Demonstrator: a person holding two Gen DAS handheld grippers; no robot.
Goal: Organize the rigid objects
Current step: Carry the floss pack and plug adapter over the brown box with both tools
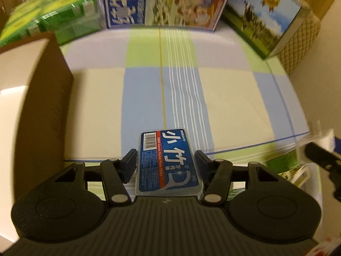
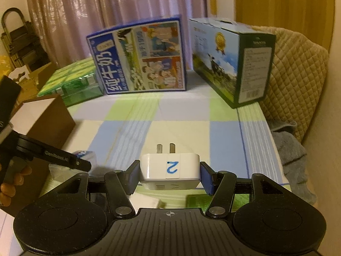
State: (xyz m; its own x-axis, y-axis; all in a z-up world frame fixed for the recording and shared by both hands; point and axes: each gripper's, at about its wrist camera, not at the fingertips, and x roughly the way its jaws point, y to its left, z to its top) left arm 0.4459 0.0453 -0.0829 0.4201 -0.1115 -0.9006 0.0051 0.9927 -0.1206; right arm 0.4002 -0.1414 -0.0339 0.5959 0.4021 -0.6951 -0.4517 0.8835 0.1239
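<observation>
Floss pick case point(image 1: 168, 160): clear glossy plastic under a printed paper label. Plug adapter point(image 2: 170, 168): smooth white plastic, with dull metal prongs. Tablecloth point(image 1: 223, 98), beneath both: matt woven cloth. Milk carton point(image 2: 138, 57), behind the adapter: glossy printed cardboard.

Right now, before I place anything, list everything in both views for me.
floss pick case: 1, blue label, between left tool pads
plug adapter: 1, white, marked 2, between right tool pads
tablecloth: 1, pastel check, covering table
milk cartons: 2, blue and printed, far edge
green packs: stack, far left
brown box: 1, left side
quilted cushion: 1, beige, right
hand: 1, left edge, on left tool handle
</observation>
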